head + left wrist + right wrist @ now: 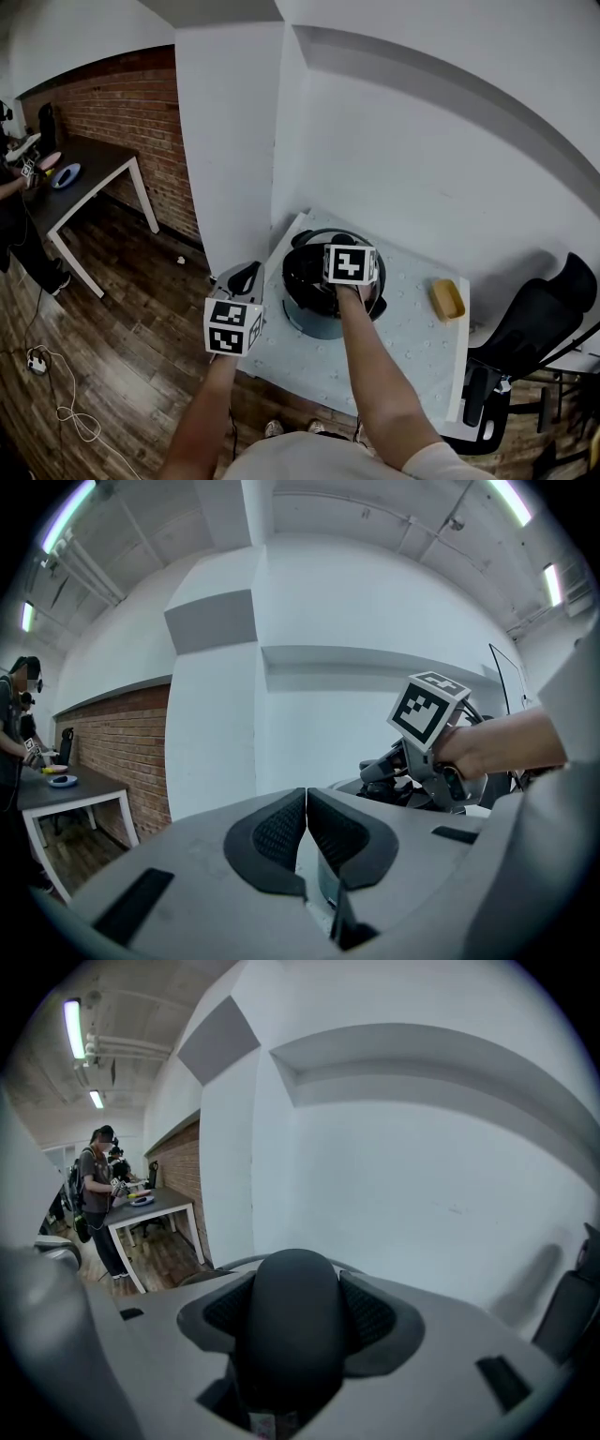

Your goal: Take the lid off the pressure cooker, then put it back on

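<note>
Right now the pressure cooker [314, 323] stands on the white bench [403, 347], close to the wall at the back. The right hand-held gripper [292, 1307] is over the top of the cooker, and its jaws are closed on the black rounded handle [289, 1354] of the lid [305, 267], with a ribbed pad pressing each side of the handle. From the head view the dark lid sits at the top of the grey-blue pot. That angle is poor, so I cannot say whether the lid rests fully on the rim or is raised a little off it.

The left hand-held gripper [307, 803] is to the left of the cooker, over the near left edge of the bench and apart from the pot. Its two pads are pressed together with only a thin seam between them, and it holds nothing.

A yellow block [447, 298] lies on the bench to the right of the cooker, well apart from it. A black chair [530, 328] stands farther right, beyond the bench edge. Far to the left of the cooker, past the white pillar, a dark bench [89, 173] stands against a brick wall [141, 103], and a person [94, 1185] stands beside it.
</note>
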The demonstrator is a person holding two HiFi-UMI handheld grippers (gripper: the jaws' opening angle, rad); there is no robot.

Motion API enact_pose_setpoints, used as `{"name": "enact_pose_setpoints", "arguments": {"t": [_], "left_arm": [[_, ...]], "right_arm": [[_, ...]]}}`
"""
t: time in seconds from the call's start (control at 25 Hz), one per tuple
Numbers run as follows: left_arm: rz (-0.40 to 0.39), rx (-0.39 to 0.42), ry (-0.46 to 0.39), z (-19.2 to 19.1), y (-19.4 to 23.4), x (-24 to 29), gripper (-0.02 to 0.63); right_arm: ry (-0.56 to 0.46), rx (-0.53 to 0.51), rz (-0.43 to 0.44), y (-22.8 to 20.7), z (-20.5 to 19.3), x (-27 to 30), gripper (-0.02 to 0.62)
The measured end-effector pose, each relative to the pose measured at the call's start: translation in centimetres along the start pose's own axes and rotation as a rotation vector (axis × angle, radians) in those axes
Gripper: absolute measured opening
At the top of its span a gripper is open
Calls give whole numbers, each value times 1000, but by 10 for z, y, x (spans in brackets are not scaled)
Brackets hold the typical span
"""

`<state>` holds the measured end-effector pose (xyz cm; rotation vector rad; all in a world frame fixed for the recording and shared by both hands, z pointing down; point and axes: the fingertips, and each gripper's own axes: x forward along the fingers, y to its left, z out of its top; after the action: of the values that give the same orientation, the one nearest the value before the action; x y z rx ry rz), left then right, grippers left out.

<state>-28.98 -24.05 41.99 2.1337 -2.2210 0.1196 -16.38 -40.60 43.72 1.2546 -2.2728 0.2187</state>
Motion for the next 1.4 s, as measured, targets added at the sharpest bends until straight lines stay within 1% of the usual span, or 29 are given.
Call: {"name": "enact_pose_setpoints", "arguments": {"t": [0.68,0.96,1.08,1.2,1.4], "left_arm": [[-60,2,-5,1,-5,1,14],[-59,5,-9,5,2,-5,15],[-62,7,-18,9,2,-4,14],[-77,8,-25,12,-5,-1,14],[-126,8,-29,14,-31,13,14]], "right_arm": [[30,4,-9,-3,0,-2,276],[-22,2,-8,-10,31,-22,276],[-46,-2,-11,-18,44,-33,276],[-60,5,-16,-31,49,-42,276],[-68,8,-44,-65,40,-53,276]]}}
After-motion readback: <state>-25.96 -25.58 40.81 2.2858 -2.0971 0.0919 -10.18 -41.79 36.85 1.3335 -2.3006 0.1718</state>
